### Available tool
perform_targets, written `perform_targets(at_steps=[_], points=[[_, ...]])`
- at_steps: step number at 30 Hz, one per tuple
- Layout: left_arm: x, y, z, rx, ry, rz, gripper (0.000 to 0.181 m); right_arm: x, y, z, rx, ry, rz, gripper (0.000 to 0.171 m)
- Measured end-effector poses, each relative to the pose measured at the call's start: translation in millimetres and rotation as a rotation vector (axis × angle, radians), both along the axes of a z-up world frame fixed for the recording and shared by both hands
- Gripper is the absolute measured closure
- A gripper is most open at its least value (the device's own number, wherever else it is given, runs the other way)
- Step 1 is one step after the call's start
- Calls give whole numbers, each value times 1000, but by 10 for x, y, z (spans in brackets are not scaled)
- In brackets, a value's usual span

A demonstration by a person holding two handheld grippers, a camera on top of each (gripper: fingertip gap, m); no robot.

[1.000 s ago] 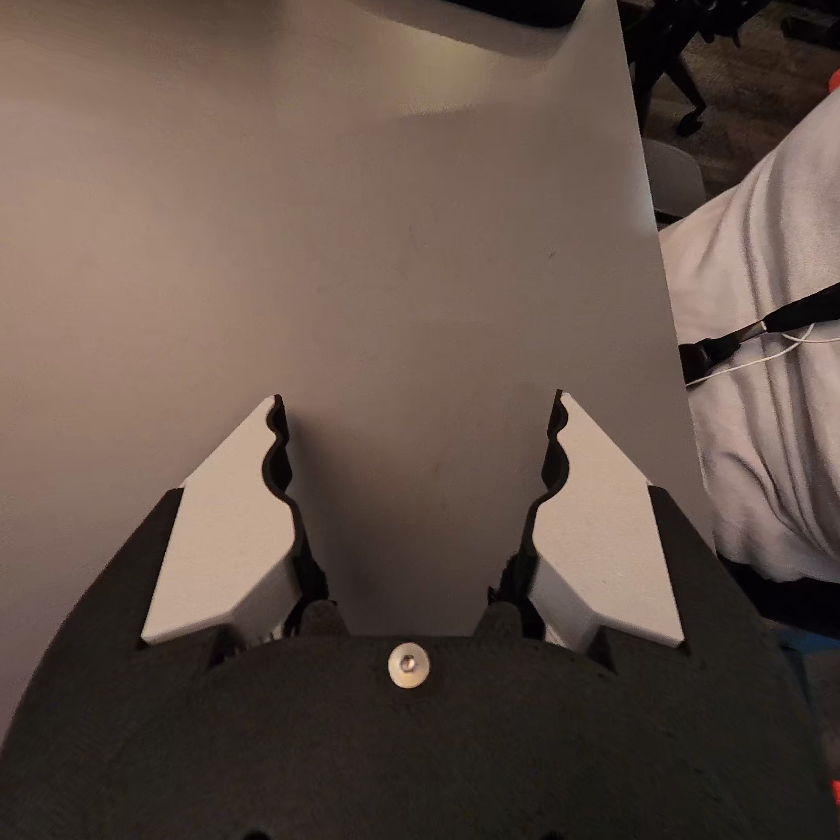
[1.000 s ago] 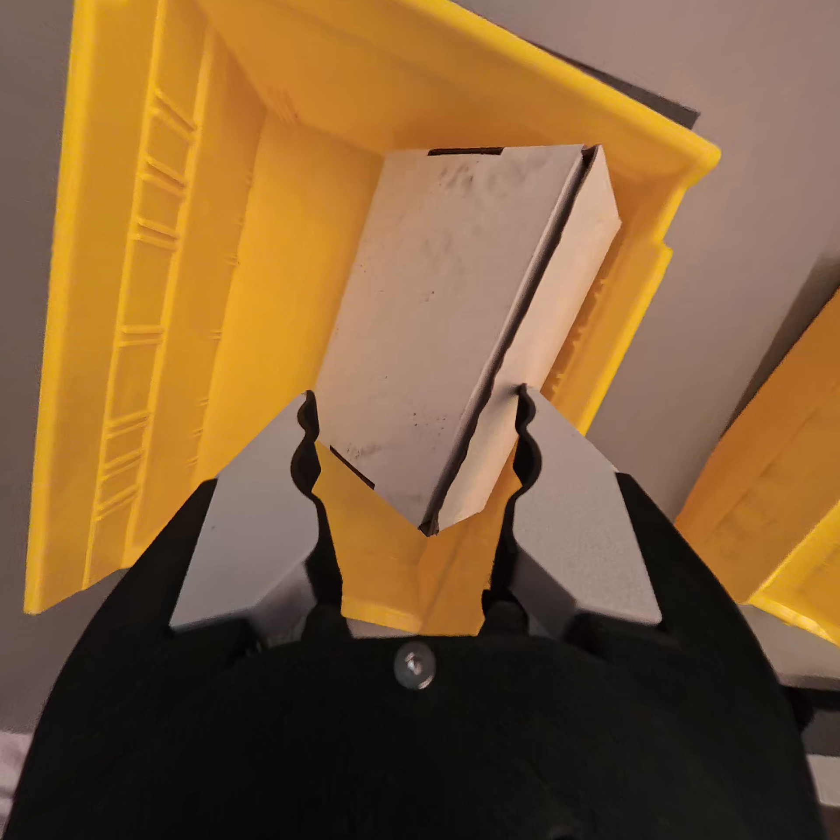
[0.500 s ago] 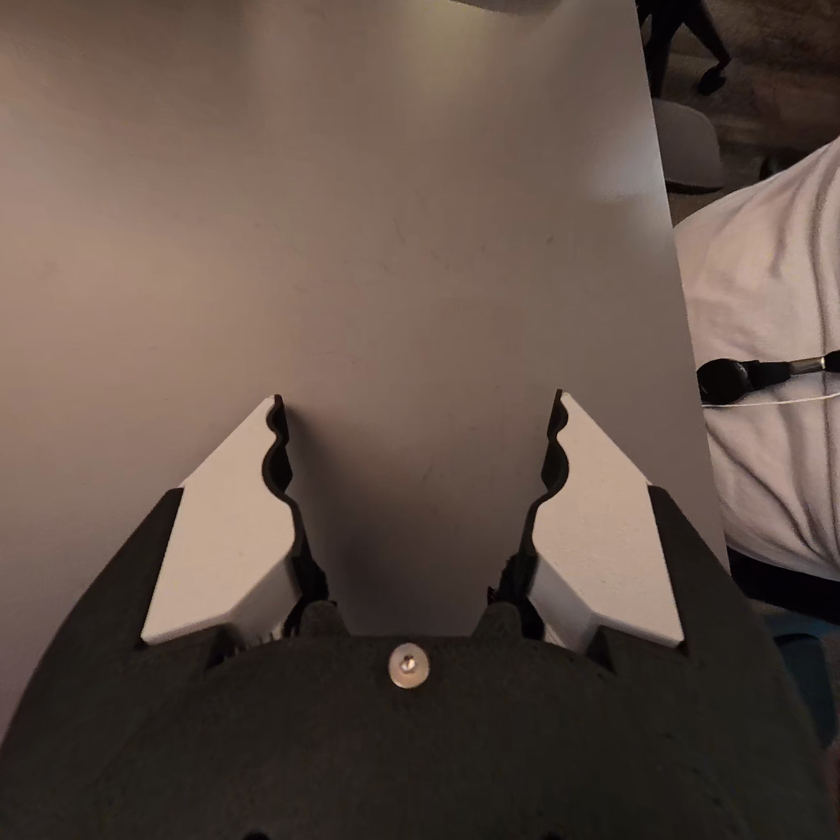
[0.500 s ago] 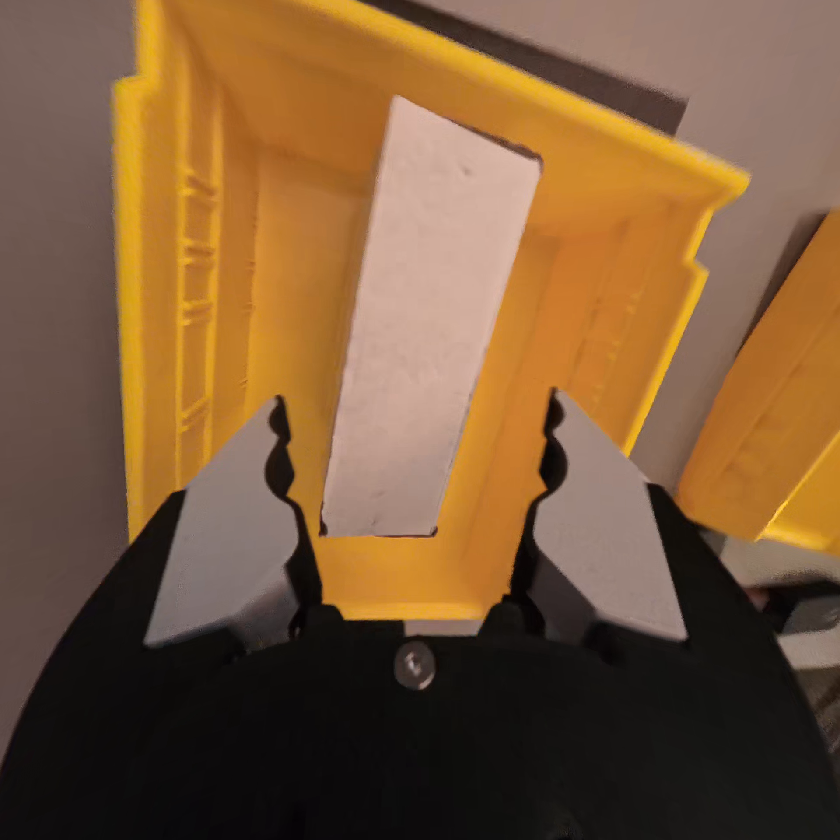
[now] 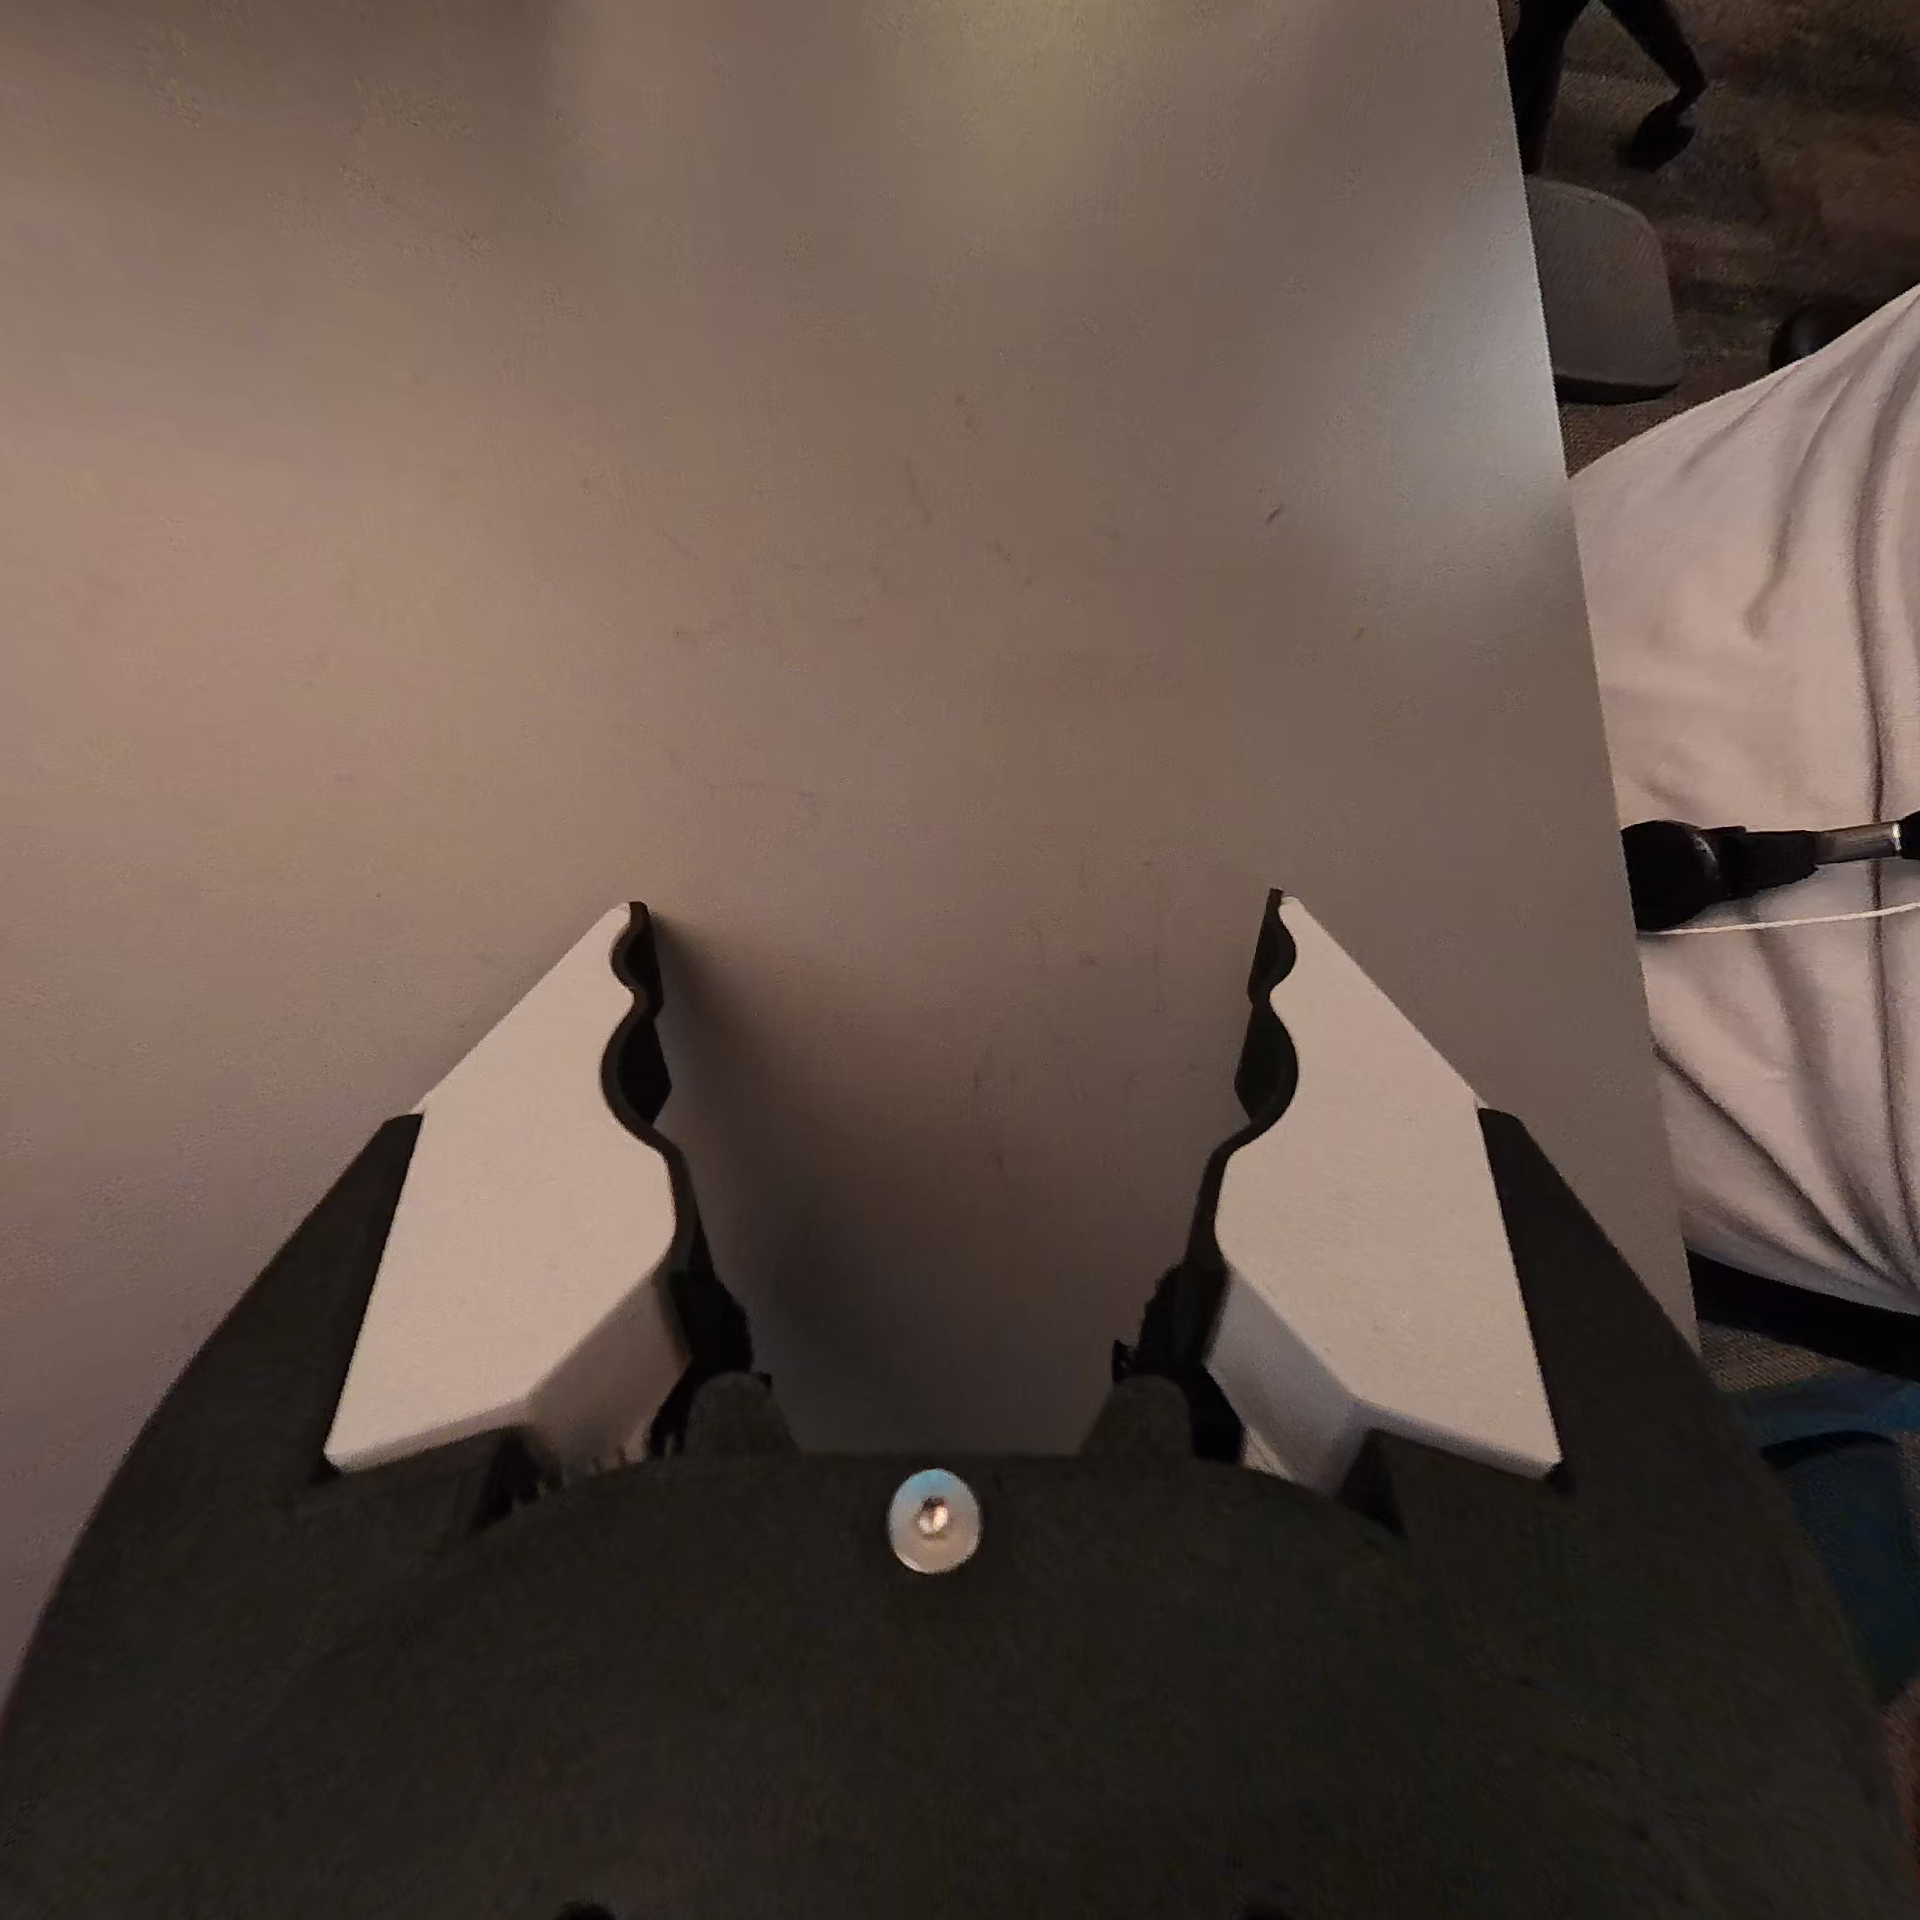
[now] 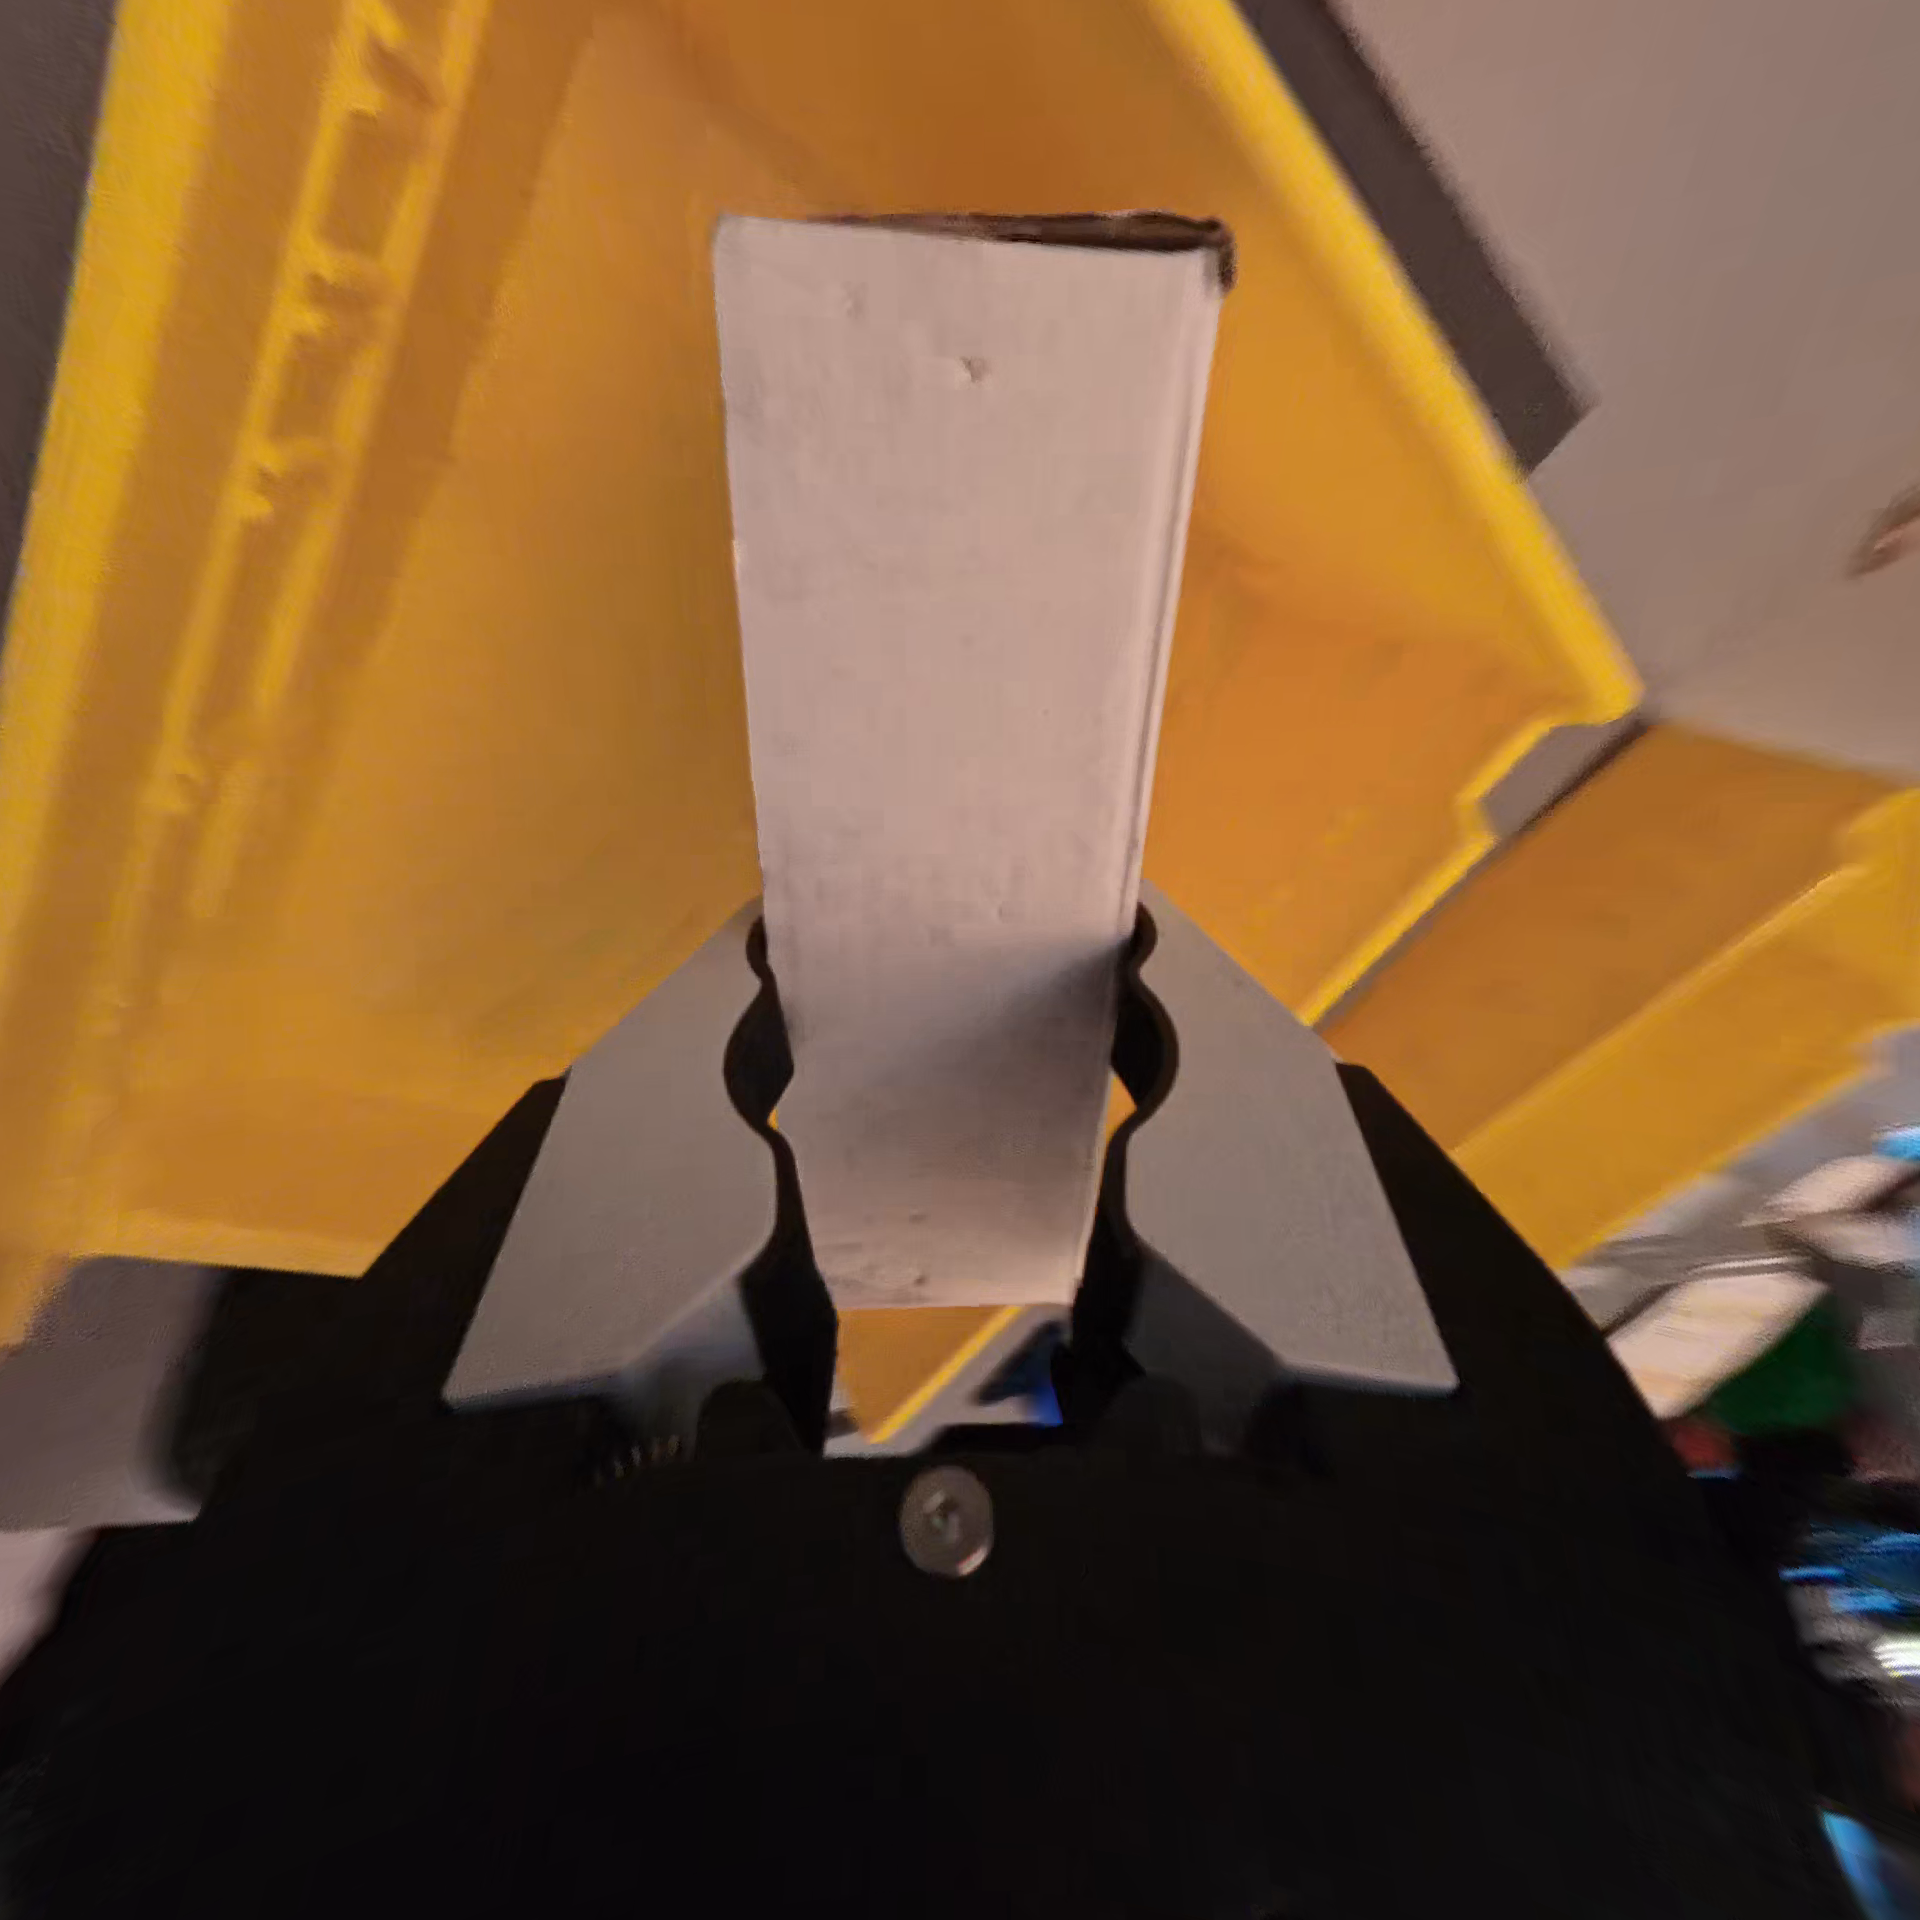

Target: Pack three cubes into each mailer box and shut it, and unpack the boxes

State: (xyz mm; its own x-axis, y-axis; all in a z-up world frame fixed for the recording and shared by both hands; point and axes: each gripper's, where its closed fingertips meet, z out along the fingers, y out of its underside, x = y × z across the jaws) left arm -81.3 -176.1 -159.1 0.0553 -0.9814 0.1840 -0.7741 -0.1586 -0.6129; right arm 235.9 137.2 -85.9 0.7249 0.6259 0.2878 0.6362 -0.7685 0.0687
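Observation:
In the right wrist view a white closed mailer box (image 6: 966, 665) stands on its narrow side, and my right gripper (image 6: 951, 925) is shut on it, a finger on each broad side. The box is over a yellow bin (image 6: 436, 582). Whether it still touches the bin floor I cannot tell; the view is blurred. My left gripper (image 5: 954, 914) is open and empty over the bare grey table (image 5: 727, 468). No cubes are in view.
A second yellow bin (image 6: 1621, 997) lies to the right of the first. In the left wrist view the table's right edge (image 5: 1558, 520) runs down beside a person in white clothing (image 5: 1756, 665). A chair base (image 5: 1600, 281) stands on the floor beyond. The gap from one gripper's tips to the other's is roughly 45 cm.
My right gripper moved down over the mailer box, which turned onto its narrow side, and closed on it. The left gripper drifted slightly and stayed open.

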Motion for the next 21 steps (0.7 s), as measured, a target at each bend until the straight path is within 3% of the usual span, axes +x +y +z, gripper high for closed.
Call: perform_targets(at_steps=[5,15,21], points=[[4,2,-3,4,1,0,69,-119,24,8,133,-141,538,110],[8,8,-5,7,1,4,71,-223,121,10,444,-275,999,110],[7,8,-4,3,1,6,71,-136,224,-88,600,-431,1129,109]])
